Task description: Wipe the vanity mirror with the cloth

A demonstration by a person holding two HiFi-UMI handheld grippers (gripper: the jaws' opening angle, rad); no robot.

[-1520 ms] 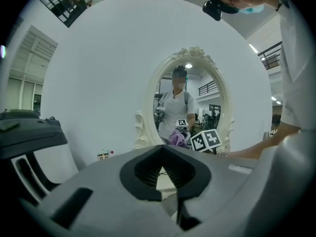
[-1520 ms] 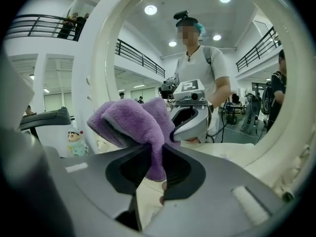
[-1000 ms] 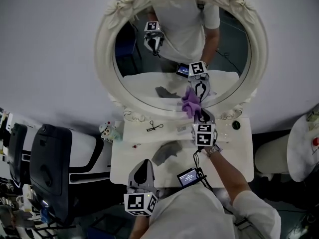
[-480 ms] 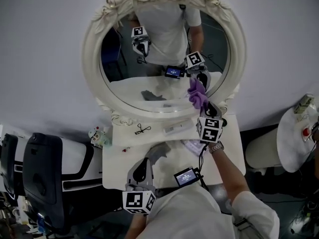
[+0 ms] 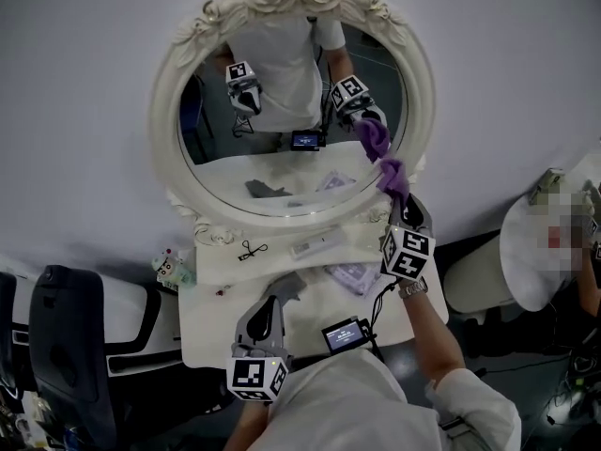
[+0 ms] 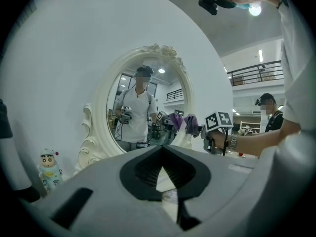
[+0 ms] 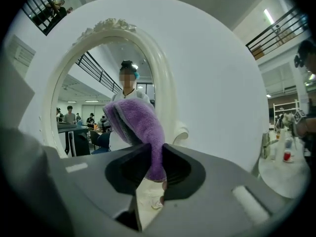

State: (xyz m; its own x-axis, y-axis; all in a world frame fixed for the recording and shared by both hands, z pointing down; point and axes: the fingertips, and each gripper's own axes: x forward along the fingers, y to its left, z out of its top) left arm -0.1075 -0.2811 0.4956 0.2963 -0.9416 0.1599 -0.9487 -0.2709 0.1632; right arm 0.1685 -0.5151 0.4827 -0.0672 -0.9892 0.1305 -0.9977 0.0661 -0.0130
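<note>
Head view. Oval vanity mirror in an ornate white frame, upright at the back of a white surface. Right tool raised to the lower right part of the glass, clamped on a purple cloth; cloth meeting its own reflection just inside the right rim. Left tool low over the front of the surface, well apart from the mirror. Small figurine at the left edge of the surface; dark chair to the left, beside the surface.

Left gripper view. Left tool closed tip to tip, nothing between the jaws. Beyond it, mirror frame at centre left, figurine at lower left. Right tool and cloth held up at the frame's right edge.

Right gripper view. Right tool gripping the cloth, the jaws pressed on its lower fold. Upper bulk of the cloth standing above the jaws, in front of the glass, just beside the right side of the frame.
</note>
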